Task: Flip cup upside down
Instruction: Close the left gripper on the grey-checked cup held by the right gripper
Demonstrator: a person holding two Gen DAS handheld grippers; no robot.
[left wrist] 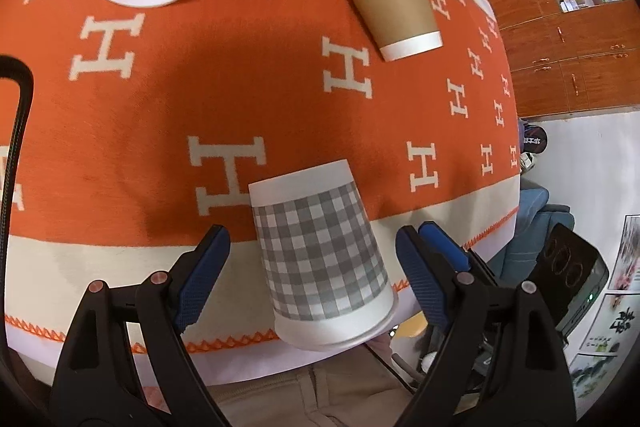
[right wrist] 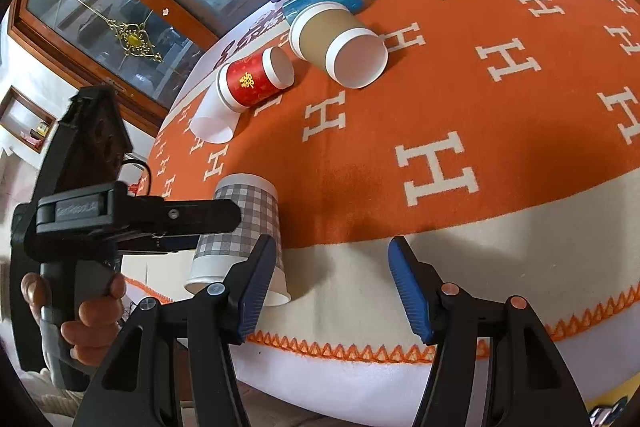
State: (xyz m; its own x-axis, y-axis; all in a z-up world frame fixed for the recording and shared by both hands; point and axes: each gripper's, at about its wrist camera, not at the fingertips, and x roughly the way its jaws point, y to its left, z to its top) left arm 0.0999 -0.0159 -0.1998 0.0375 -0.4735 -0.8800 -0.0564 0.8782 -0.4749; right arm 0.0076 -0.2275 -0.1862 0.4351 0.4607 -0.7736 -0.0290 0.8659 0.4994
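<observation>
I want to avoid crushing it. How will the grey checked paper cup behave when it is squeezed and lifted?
The grey checked cup looks like thin paper, so it probably dents under a firm squeeze. It seems empty and light, so a nudge may tip it. It stands near the blanket edge, between the open left tool fingers, and could fall off.

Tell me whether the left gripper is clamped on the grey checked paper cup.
No: the left gripper stands open, its blue pads clear of the grey checked paper cup.
</observation>
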